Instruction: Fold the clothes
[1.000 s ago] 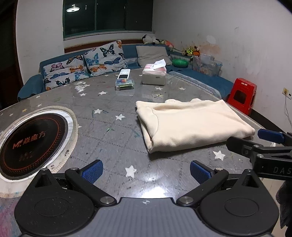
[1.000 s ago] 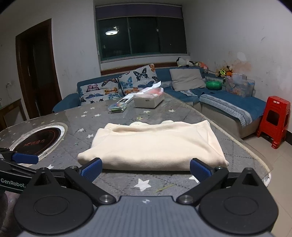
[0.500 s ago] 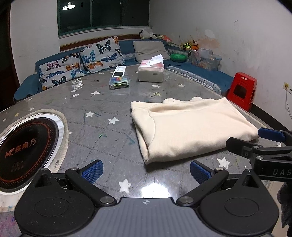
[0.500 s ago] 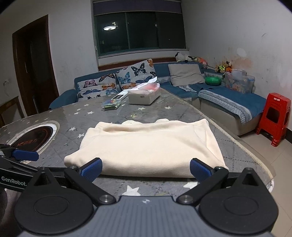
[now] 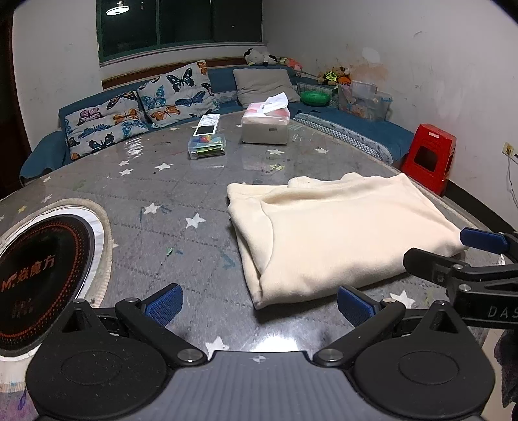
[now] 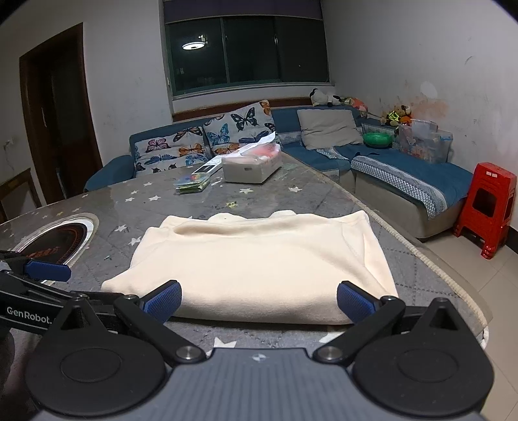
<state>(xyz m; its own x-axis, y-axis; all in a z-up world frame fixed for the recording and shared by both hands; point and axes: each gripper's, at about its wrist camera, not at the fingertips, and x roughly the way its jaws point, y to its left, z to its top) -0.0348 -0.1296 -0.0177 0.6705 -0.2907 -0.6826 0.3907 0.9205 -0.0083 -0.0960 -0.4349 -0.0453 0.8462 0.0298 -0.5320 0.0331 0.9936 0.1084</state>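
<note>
Both grippers came closer to the folded garment (image 6: 259,262); left gripper (image 5: 259,302) and right gripper (image 6: 259,299) are wide apart, empty. For another fold, grip near corners evenly.

dim indoor | ceiling lamp (image 5: 117,11) | tabletop (image 5: 278,336) glare | fisheye edges, sharp

Cream garment (image 5: 340,233) on grey star-printed worktop (image 5: 181,194).
Claw pads (image 5: 163,302) seen in blue on black frames; butterfly print noted on cushions (image 5: 174,89) against a blue sofa (image 6: 404,168); stool (image 6: 489,207) in red, bowl (image 6: 377,138) in green, tissue box (image 5: 265,124) in grey.
</note>
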